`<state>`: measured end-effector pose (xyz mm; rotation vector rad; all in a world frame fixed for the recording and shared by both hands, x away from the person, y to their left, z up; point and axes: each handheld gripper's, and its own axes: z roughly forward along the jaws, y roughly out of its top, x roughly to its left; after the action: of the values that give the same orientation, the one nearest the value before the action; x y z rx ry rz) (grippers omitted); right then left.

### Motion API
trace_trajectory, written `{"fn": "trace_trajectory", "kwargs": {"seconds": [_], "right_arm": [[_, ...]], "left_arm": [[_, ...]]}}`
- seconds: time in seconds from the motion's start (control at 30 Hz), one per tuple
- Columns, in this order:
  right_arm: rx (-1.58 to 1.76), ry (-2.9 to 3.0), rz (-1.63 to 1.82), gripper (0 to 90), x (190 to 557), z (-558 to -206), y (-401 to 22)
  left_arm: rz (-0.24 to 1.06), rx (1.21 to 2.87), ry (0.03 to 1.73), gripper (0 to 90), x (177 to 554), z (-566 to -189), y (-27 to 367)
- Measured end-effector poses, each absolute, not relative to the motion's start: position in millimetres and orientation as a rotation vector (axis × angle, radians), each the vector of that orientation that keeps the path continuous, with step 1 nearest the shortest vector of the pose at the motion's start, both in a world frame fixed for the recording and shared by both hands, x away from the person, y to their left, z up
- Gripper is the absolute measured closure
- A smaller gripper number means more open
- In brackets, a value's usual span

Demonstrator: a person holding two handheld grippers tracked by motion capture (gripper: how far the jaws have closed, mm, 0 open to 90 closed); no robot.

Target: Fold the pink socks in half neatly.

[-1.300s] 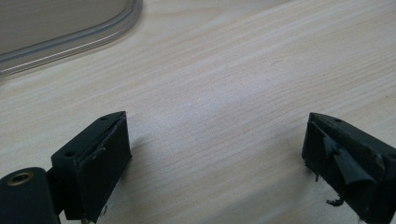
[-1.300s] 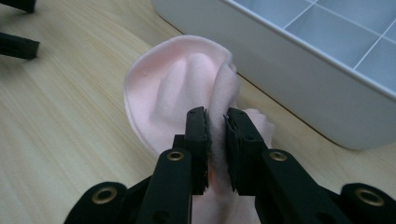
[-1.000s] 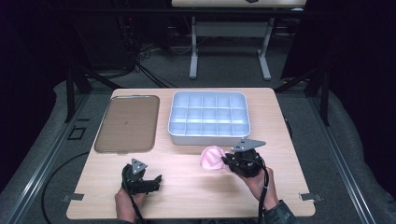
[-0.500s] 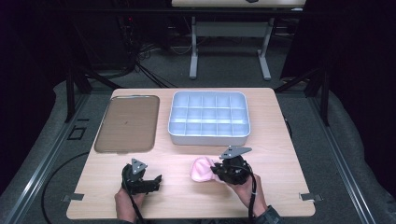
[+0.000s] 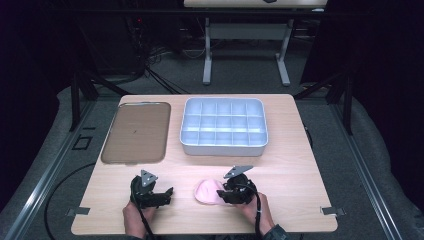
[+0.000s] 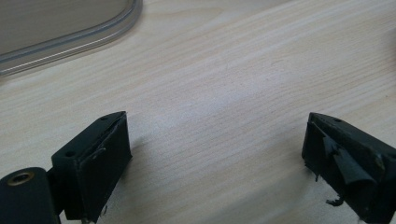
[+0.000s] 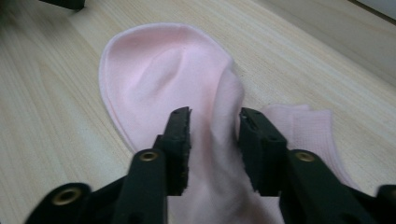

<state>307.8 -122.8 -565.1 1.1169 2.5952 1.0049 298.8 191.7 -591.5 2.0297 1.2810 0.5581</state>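
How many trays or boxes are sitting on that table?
2: a flat brown tray at the table's far left, and a white compartment box right beside it.

The pink sock [image 7: 163,79] is soft knitted cloth, matt, with a ribbed cuff. The table [image 5: 300,170] is pale wood with fine grain lines, smooth and a bit shiny. The brown tray [image 5: 135,132] looks like smooth plastic with a glossy rim. The compartment box [image 5: 223,146] looks like smooth pale plastic.
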Motion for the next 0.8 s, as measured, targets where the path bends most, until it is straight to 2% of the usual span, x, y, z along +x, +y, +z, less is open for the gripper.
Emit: {"fn": "trace_trajectory", "kwargs": {"seconds": [0.03, 0.07, 0.27, 0.37, 0.5, 0.6, 0.8], "right_arm": [[1.117, 2.595, 1.005, 58.7, 308, -565, -123], [1.090, 2.607, 1.045, 53.5, 307, -562, -127], [1.119, 2.544, 1.122, 43.7, 308, -545, -154], [1.145, 2.512, 1.109, 44.1, 310, -542, -167], [1.210, 2.476, 1.050, 49.5, 313, -543, -190], [1.215, 2.497, 0.992, 54.3, 315, -549, -194], [1.234, 2.515, 0.978, 56.7, 318, -561, -192]], "left_arm": [[0.558, 2.030, 1.281, 7.6, 299, -591, 192], [0.557, 2.029, 1.281, 7.6, 299, -592, 192], [0.553, 2.028, 1.282, 7.6, 299, -591, 192], [0.551, 2.026, 1.285, 7.6, 299, -591, 192], [0.554, 2.028, 1.282, 7.7, 299, -591, 192], [0.562, 2.018, 1.289, 9.1, 298, -591, 190], [0.552, 1.965, 1.262, 10.7, 294, -578, 185]]}}
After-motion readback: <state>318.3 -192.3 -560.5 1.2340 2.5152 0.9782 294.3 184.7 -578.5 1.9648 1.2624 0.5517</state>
